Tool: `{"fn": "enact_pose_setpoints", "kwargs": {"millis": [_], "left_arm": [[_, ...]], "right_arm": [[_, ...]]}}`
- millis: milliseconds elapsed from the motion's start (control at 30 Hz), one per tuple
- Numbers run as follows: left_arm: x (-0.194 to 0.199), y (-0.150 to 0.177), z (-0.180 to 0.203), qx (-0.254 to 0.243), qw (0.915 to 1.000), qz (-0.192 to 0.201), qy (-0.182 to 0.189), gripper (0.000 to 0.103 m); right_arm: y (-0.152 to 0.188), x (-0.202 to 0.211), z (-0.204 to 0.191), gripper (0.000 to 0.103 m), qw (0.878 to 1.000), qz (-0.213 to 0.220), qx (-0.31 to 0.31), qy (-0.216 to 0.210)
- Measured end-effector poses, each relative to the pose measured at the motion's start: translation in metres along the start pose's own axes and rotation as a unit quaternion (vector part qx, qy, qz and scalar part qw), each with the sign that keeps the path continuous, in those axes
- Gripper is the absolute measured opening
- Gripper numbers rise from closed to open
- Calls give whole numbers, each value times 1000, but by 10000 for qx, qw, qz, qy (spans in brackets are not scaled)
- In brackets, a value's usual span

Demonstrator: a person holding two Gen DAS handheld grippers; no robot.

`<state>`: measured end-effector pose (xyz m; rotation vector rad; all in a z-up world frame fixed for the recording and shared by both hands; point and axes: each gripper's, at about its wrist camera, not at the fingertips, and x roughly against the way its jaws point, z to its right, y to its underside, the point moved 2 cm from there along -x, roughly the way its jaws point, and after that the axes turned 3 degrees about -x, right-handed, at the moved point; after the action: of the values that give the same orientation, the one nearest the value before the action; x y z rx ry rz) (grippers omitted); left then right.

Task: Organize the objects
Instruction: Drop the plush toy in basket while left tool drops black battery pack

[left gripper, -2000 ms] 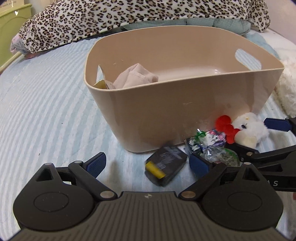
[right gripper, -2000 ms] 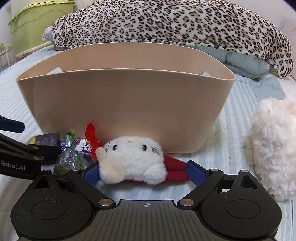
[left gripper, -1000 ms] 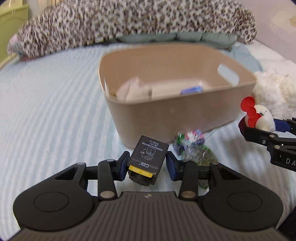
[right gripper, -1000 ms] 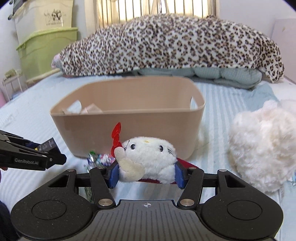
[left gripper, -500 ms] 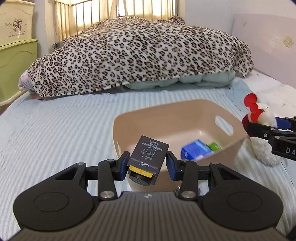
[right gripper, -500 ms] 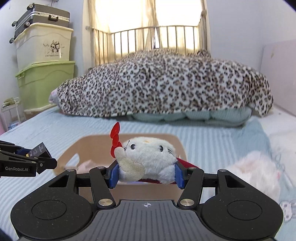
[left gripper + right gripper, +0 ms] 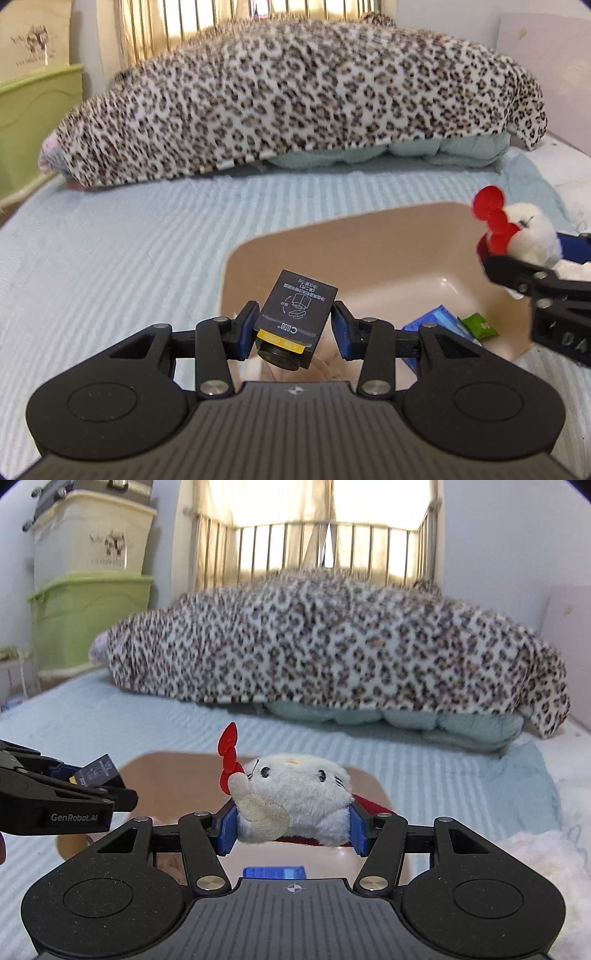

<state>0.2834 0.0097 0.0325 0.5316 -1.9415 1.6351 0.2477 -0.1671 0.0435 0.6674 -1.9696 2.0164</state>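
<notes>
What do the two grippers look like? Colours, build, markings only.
The two match. The left gripper and right gripper have matte black bodies with ribbed tops, two round discs, black linkage bars with silver pivot pins, and blue pads. White "GenRobot.AI" lettering marks the left one's side. No cables or sleeves visible.

Beige bin's (image 7: 369, 780) interior mostly behind plush toy (image 7: 295, 794).

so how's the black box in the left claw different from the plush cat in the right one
The black box is small, hard-edged and dark with a yellow band; the plush cat is bigger, soft and white with a red bow. The box sits tilted; the cat lies sideways. Both are gripped above the beige tub.
</notes>
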Motion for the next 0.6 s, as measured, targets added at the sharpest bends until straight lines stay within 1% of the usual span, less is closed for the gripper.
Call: {"fn": "enact_pose_setpoints", "kwargs": {"millis": [133, 167, 233, 267, 300, 333, 367, 400, 500, 567, 600], "left_arm": [[-19, 7, 4, -106, 9996, -242, -101, 44], [-22, 9, 4, -118, 9994, -310, -109, 45], [-25, 11, 4, -116, 9990, -418, -82, 45], [-23, 12, 3, -120, 9990, -429, -44, 49], [-19, 12, 4, -145, 9990, -415, -1, 59], [-14, 12, 4, -168, 9992, -350, 20, 66], [-8, 11, 4, -189, 9995, -238, 9, 75], [-1, 11, 4, -218, 9997, -138, -13, 75], [12, 8, 3, -247, 9997, -89, -29, 78], [21, 7, -3, -167, 9998, -58, -42, 78], [25, 8, -5, -121, 9999, -52, -40, 78]], "right_arm": [[5, -23, -3, 56, 9992, -396, -65, 15], [6, -28, -5, 58, 9988, -492, -19, 31], [12, -34, -7, 64, 9980, -632, 34, 53], [14, -35, -6, 67, 9978, -658, 18, 52], [15, -35, -5, 68, 9978, -660, -7, 48], [15, -34, -3, 70, 9979, -645, -43, 42], [15, -32, -1, 76, 9980, -624, -96, 42], [16, -28, 1, 80, 9981, -590, -151, 41], [14, -15, 8, 82, 9986, -474, -213, 49], [14, 0, 14, 82, 9991, -371, -169, 109], [14, 0, 14, 82, 9991, -371, -169, 109]]}}
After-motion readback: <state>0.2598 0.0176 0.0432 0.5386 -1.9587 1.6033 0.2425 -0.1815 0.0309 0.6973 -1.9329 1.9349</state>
